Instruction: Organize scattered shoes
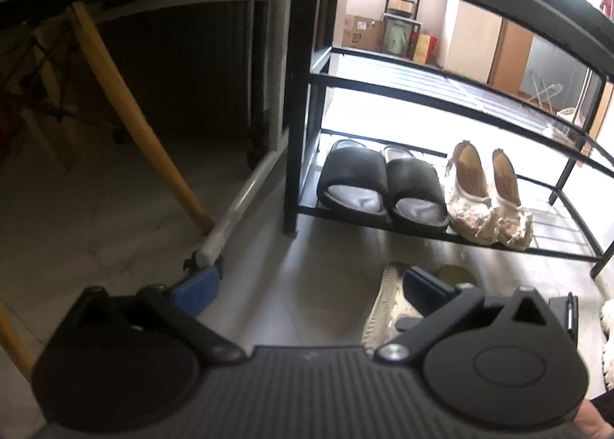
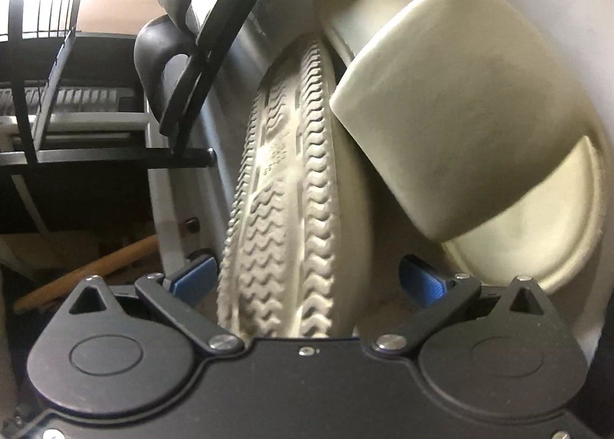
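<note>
In the left wrist view my left gripper (image 1: 307,285) is open and empty above the floor, in front of a black shoe rack (image 1: 383,82). A pair of black slides (image 1: 383,185) and a pair of beige flats (image 1: 487,197) stand on its bottom shelf. A cream slipper (image 1: 387,304) lies on the floor by the right finger. In the right wrist view my right gripper (image 2: 307,281) stands wide around a cream slipper turned on edge, its ridged sole (image 2: 284,208) between the fingers. A second cream slipper (image 2: 479,132) lies right of it, strap up. I cannot tell whether the pads touch the sole.
A wooden chair leg (image 1: 134,124) and a white metal frame (image 1: 238,205) stand left of the rack. A white furry thing (image 1: 608,339) shows at the right edge. In the right wrist view the black slides (image 2: 172,17) and the rack's frame (image 2: 215,40) are at upper left.
</note>
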